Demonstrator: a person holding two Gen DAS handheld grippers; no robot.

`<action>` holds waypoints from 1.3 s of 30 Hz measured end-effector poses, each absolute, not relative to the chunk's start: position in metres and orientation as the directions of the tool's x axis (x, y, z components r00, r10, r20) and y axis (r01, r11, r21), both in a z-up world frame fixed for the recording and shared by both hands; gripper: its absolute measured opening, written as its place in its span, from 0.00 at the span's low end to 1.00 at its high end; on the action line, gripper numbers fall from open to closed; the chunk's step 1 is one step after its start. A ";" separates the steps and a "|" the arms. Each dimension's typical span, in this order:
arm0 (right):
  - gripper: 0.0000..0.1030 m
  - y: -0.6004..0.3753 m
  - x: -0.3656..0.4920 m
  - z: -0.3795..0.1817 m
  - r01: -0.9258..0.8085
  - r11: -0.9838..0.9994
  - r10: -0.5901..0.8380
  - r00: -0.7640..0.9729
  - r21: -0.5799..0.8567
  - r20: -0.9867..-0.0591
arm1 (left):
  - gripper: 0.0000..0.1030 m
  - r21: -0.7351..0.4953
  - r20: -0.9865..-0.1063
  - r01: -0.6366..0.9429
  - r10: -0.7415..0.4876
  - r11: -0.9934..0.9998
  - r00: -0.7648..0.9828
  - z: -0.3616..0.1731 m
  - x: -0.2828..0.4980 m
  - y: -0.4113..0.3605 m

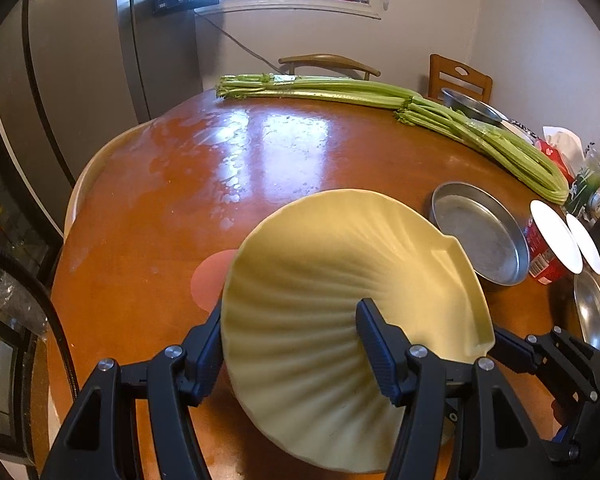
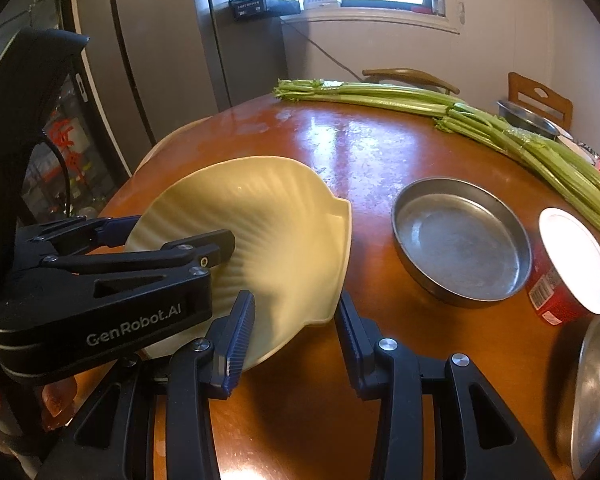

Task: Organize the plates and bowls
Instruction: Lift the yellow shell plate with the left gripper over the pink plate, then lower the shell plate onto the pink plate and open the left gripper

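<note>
Early stage, I'd judge: nothing stacked yet. Left gripper (image 1: 290, 344) is clamped on the rim of the yellow shell-shaped plate (image 1: 340, 280), tilted at centre frame over the table (image 1: 260, 152). Right gripper (image 2: 296, 340) has its jaws apart at lower centre, straddling the plate's near edge; contact unclear. Steel pan (image 2: 460, 244), right of centre, is empty. Another steel dish (image 2: 592, 392), lower right, looks empty. White-lidded red tub (image 2: 572, 264), right edge, shut. Celery (image 2: 460, 108) across the top.
</note>
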State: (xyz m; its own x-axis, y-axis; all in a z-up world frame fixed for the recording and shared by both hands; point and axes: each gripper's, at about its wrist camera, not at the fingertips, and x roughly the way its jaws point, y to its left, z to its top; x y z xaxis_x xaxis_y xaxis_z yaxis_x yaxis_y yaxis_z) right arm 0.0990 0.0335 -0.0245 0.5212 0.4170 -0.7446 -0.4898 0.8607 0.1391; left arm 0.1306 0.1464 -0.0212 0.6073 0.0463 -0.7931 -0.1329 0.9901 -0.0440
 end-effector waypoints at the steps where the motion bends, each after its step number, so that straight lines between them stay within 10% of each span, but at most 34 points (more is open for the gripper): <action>1: 0.42 0.034 0.100 -0.025 -0.489 0.861 0.418 0.521 0.141 -0.744 | 0.61 -0.046 -0.793 -0.134 0.046 0.990 0.607 -0.022 0.131 0.147; 39: 0.42 0.024 0.085 -0.015 -0.520 0.841 0.453 0.527 0.148 -0.719 | 0.61 -0.094 -0.784 -0.211 0.058 0.973 0.618 -0.031 0.094 0.177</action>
State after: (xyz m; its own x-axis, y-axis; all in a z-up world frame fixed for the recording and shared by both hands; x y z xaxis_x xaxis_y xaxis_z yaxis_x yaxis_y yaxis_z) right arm 0.0846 0.0242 -0.0145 0.5272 0.4526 -0.7192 -0.5199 0.8412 0.1483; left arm 0.0940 0.1765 -0.0309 0.6179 0.0582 -0.7841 -0.2110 0.9729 -0.0941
